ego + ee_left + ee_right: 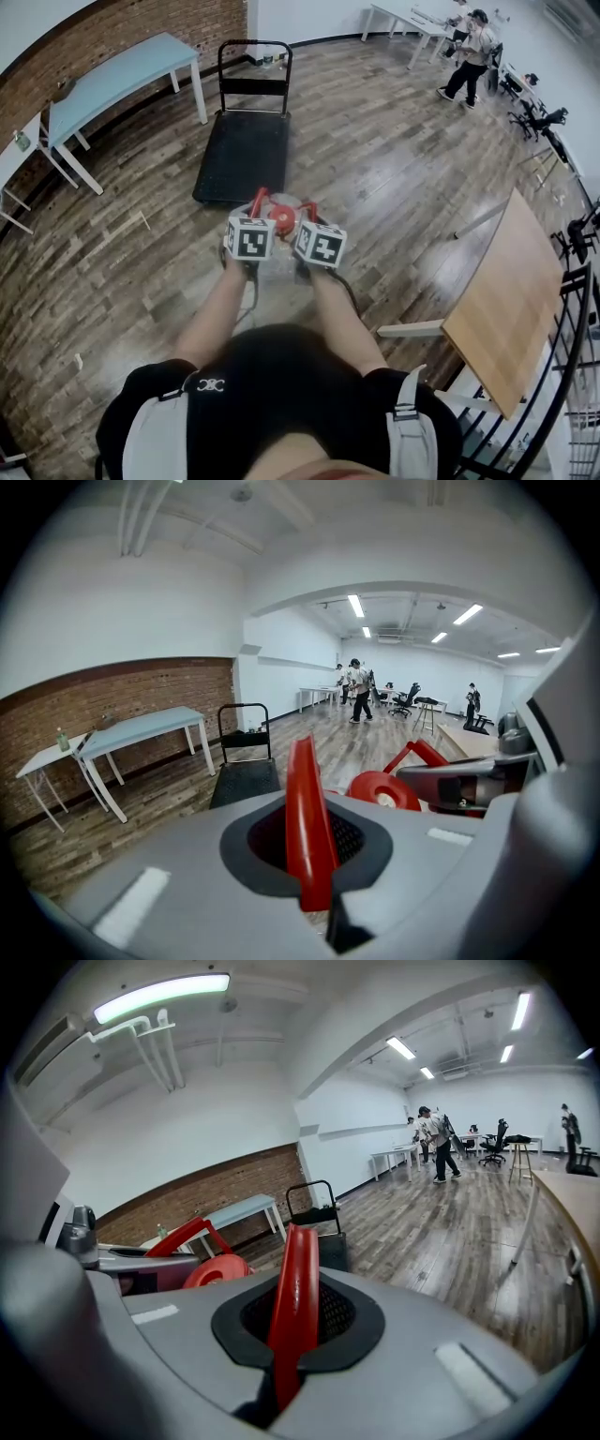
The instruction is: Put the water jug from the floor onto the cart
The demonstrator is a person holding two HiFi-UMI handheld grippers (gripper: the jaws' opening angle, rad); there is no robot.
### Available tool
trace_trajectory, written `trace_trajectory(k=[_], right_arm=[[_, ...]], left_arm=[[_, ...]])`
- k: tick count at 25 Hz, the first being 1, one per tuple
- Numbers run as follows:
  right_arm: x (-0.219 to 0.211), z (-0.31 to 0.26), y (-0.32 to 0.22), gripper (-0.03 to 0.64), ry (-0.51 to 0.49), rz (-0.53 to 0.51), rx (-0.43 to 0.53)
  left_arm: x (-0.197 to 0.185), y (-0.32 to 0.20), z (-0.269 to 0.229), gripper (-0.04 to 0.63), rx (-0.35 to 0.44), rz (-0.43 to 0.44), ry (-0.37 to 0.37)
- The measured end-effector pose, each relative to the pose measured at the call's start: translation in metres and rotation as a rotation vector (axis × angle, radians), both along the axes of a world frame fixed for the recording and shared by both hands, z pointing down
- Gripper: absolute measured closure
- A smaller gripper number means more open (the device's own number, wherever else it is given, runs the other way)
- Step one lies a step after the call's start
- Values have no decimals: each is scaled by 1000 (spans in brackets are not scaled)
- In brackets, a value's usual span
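- Two grippers are engaged: the left gripper (309,850) has its jaws pressed together on a red handle loop (305,799) of the water jug (284,204). The right gripper (292,1326) pinches the matching loop (298,1269) on the other side
- Jug position: below and between both sets of jaws, with its red cap (282,218) upright in the gap. Whether the base is clear of the floor cannot be told
- Cart (244,155): ahead of the jaws, slightly toward the left gripper's side. Its long axis runs away from them, push handle (255,66) at the far end
- Judgement: the coming move is a forward carry — both hands are about equally near, and the near deck edge comes first
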State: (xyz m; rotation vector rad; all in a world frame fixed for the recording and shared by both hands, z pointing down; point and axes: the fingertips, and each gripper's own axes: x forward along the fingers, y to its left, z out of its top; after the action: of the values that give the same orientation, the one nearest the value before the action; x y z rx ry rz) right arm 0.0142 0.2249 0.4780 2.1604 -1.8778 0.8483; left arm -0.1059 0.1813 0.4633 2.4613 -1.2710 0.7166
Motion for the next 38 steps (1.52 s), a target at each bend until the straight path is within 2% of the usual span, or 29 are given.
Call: trace_trajectory(k=[10, 15, 21, 28, 38], right_arm=[[-29, 1, -5, 600, -13, 38, 3], [-41, 1, 2, 600, -14, 83, 17], [-58, 7, -2, 600, -10, 73, 23], [-53, 27, -30, 597, -54, 46, -12], [-16, 34, -120, 597, -59, 2, -3]], left_arm=[[-26, -9, -2, 592, 4, 41, 14], [-37, -5, 1, 592, -19, 84, 52], [-54, -11, 11, 592, -25, 90, 48], [-47, -34, 31, 591, -36, 90, -8], [-16, -112, 43, 591, -35, 62, -79]])
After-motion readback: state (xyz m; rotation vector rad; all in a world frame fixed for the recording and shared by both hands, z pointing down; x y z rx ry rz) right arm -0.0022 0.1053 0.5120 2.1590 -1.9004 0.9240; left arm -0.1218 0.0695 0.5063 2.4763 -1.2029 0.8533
